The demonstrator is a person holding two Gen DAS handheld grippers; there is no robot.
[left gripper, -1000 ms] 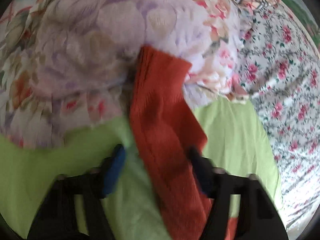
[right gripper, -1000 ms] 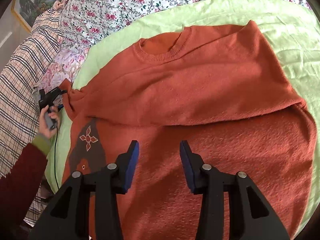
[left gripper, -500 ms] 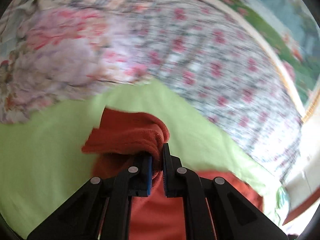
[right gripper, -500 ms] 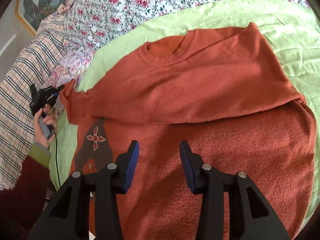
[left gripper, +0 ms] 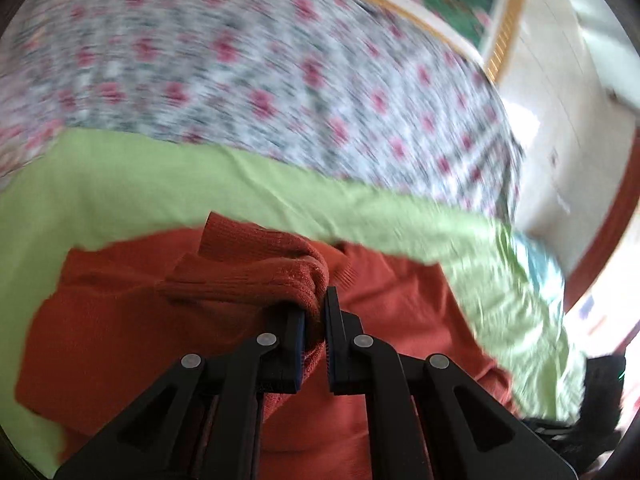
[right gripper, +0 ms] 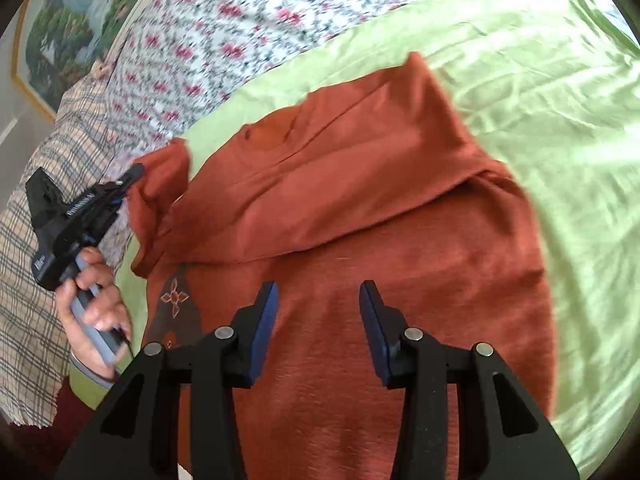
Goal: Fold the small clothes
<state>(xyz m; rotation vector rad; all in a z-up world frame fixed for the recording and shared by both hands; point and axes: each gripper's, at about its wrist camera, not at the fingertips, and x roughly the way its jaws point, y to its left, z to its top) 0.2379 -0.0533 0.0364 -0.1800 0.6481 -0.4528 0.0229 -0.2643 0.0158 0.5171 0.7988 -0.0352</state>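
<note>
We see a rust-orange knit sweater (right gripper: 360,220) lying on a light green sheet (right gripper: 560,120), its round neckline toward the far side and one sleeve already folded across the chest, forming a diagonal edge over the body. Near its lower left side the knit shows a dark patch with a small flower-like motif (right gripper: 174,298). The other sleeve's ribbed cuff (left gripper: 256,268) is lifted off the sheet and bunched. Our left gripper (left gripper: 315,322) is clamped on that cuff, the fabric pinched between the two blue-padded fingers; from the right wrist view we see the same gripper (right gripper: 124,184) at the sweater's left edge, held in our bare hand (right gripper: 94,300), with the sleeve hanging from its tip. Our right gripper (right gripper: 318,320) hovers over the lower body of the sweater with its fingers spread apart and nothing between them. Beyond the green sheet lies a white bedspread with pink flowers (right gripper: 240,20), blurred in the left wrist view. A plaid fabric (right gripper: 28,240) lies at the left, and a framed landscape picture (right gripper: 68,28) hangs on the wall behind it.
</note>
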